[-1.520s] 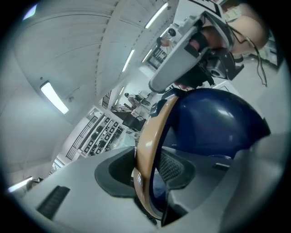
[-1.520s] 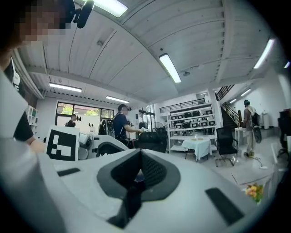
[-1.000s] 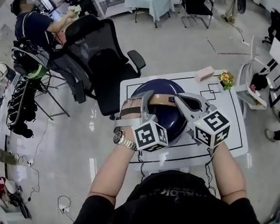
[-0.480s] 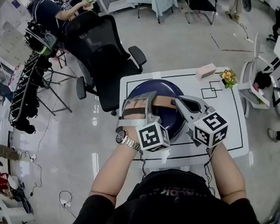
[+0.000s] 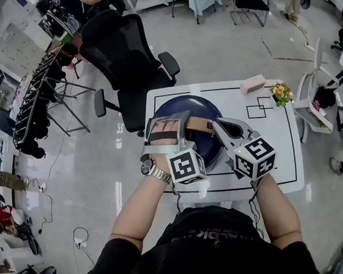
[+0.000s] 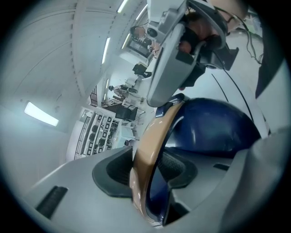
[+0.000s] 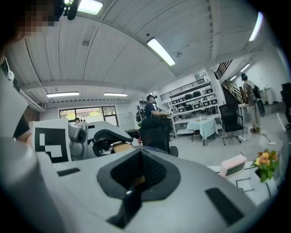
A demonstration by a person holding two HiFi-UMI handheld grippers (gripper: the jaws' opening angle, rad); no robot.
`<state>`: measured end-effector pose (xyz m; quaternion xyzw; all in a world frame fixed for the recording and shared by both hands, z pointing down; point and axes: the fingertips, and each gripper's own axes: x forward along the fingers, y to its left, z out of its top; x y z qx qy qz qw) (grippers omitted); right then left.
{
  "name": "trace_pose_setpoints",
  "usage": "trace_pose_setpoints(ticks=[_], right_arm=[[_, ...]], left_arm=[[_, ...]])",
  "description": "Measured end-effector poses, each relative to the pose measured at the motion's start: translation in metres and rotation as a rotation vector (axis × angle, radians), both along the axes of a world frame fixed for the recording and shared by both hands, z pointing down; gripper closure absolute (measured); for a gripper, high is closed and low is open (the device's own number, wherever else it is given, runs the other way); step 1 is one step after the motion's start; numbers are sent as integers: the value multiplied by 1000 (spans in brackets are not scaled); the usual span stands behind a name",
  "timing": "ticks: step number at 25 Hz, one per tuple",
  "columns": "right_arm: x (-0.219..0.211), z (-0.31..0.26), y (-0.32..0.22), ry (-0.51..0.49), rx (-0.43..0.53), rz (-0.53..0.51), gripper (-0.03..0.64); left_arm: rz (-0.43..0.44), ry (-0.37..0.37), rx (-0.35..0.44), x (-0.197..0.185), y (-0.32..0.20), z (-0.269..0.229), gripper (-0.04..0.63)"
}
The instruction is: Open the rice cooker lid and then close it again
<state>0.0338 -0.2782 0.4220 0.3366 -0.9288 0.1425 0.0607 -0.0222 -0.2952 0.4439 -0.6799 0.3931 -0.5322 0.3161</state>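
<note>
A dark blue domed rice cooker (image 5: 188, 109) stands on the white table (image 5: 280, 148), its lid down. A tan handle (image 5: 201, 123) arches over it. My left gripper (image 5: 188, 125) has its pads on either side of the handle's left end, and the jaws are opening slowly. In the left gripper view the tan handle (image 6: 150, 141) runs between the left gripper (image 6: 146, 169) pads, with the blue lid (image 6: 213, 127) behind it and the right gripper (image 6: 173, 59) above. My right gripper (image 5: 216, 124) is shut at the handle's right end. Seen from its own camera, the right gripper (image 7: 136, 177) has its pads together.
A black office chair (image 5: 122, 54) stands just beyond the table's far edge. A pink box (image 5: 252, 83) and a small bunch of flowers (image 5: 281, 93) sit at the table's far right. A white stand (image 5: 311, 100) is at the right, and racks (image 5: 37, 97) stand at the left.
Both grippers have eased down a little with the handle over the lid. The head view has shifted, so the room behind sits differently in the frame.
</note>
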Motion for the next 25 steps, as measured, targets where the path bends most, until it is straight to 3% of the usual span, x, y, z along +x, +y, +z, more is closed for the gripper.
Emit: trace_pose_setpoints(ticks=[7, 12, 16, 20, 23, 25], right_arm=[[0, -2, 1, -1, -2, -50, 615], [7, -6, 2, -18, 23, -86, 615], [12, -21, 6, -67, 62, -127, 615], [16, -40, 15, -97, 110, -175, 615], [1, -47, 23, -113, 137, -208, 615], [-11, -51, 31, -127, 145, -228, 615]], left_arm=[[-52, 7, 28, -2, 1, -3, 425], [-151, 123, 62, -9, 8, -9, 408], [-281, 321, 91, -27, 33, -22, 417], [-387, 583, 82, -36, 68, -34, 451], [-435, 780, 79, -52, 94, -39, 547], [-421, 926, 79, -59, 109, -46, 592]])
